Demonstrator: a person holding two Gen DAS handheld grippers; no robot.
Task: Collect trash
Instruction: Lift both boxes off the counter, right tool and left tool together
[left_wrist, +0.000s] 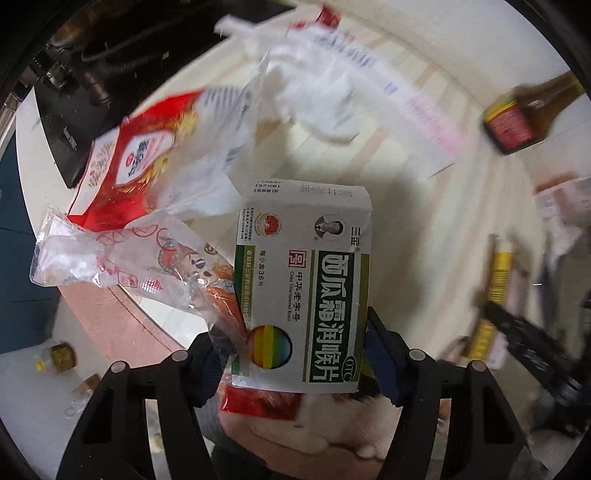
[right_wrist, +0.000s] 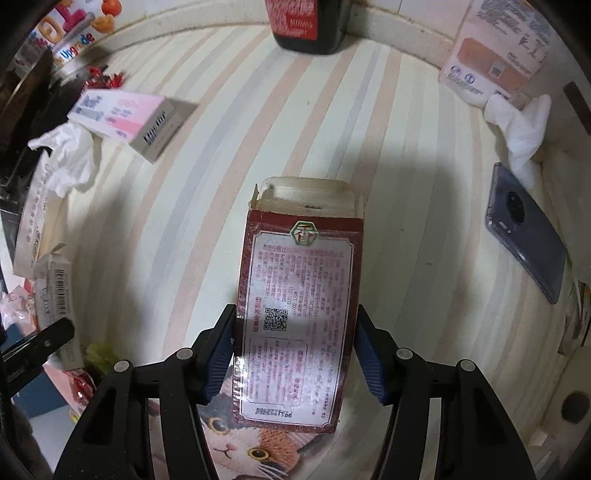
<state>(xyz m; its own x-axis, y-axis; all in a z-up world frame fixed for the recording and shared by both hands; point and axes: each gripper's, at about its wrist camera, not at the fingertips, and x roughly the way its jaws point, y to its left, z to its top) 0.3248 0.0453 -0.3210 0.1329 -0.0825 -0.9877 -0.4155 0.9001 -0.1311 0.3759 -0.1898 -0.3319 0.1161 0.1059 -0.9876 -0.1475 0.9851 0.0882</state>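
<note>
The left gripper (left_wrist: 295, 354) clamps a white-and-green cardboard medicine box (left_wrist: 303, 291) and the right gripper (right_wrist: 293, 354) a dark-red printed carton (right_wrist: 295, 314), both above the striped tablecloth (right_wrist: 184, 206), with crumpled white tissue (left_wrist: 314, 92) and a dark bottle (right_wrist: 310, 26) beyond.

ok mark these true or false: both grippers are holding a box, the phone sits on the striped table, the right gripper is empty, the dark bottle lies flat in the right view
1. Both grippers hold a box. True: the left gripper clamps the white-and-green medicine box; the right gripper clamps the dark red printed carton.
2. The grey-purple smartphone lies on the striped table. True.
3. The right gripper is empty. False: it grips the carton.
4. The dark bottle with the red label lies flat in the right view. False: it stands upright.
</note>
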